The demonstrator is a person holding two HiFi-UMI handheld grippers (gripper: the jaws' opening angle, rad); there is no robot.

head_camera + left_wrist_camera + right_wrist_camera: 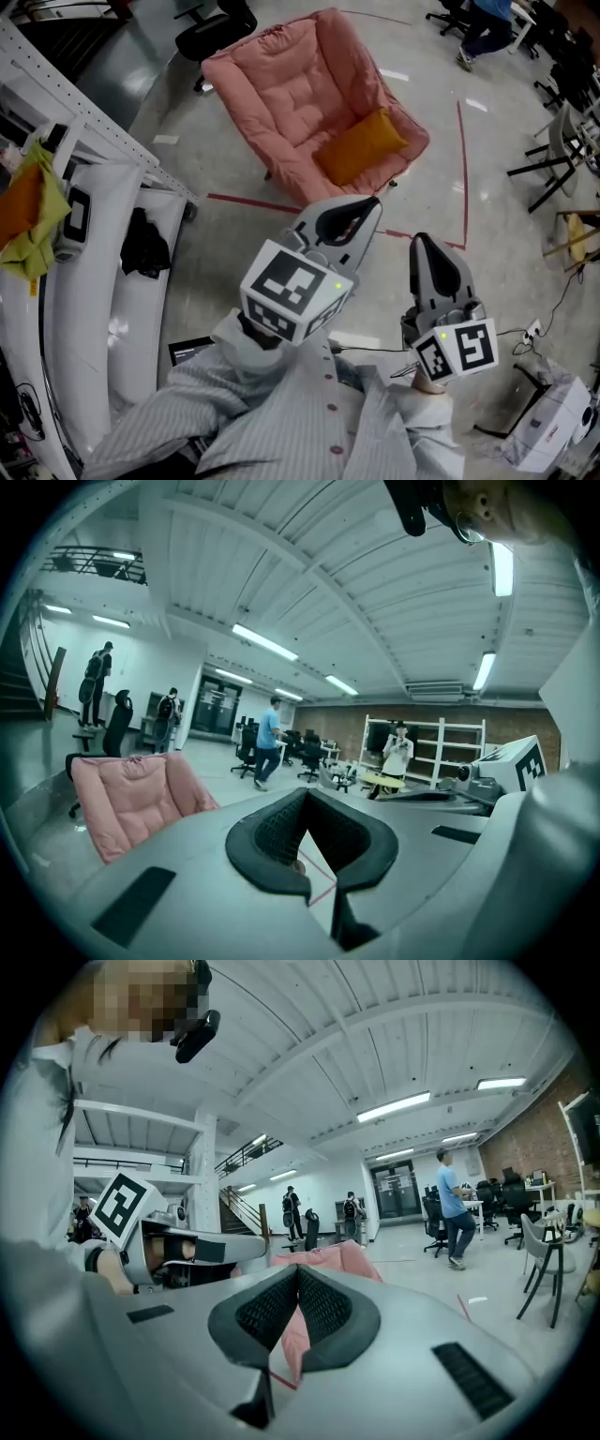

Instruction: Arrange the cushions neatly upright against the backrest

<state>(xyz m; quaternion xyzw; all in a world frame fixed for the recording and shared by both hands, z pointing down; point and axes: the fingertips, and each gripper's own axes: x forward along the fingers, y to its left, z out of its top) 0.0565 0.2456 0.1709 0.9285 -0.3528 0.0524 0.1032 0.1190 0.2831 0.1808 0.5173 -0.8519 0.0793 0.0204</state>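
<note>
Left claw [368, 204] is sitting fully closed, pads together, gripping nothing. Right claw [422, 242] is doing the same: closed, empty. Both are hovering over the floor [234, 178], touching nothing, right claw at 4 o'clock of the left one.

Orange cushion [361, 145] is lying tilted in the pink padded chair [281, 94], at the seat's 4 o'clock side near the front edge and well apart from the backrest [272, 56]. Chair is sitting at 12 o'clock of both claws, with nothing in between.

Red tape lines [464, 169] are running across the floor around the chair. White rack [103, 131] is standing at 9 o'clock, with a yellow-green cloth [33, 220] hanging beside it. Person in a blue shirt [269, 738] is walking among office chairs [246, 747] in the background.

In both gripper views the claw bodies are covering the chair's lower part.
</note>
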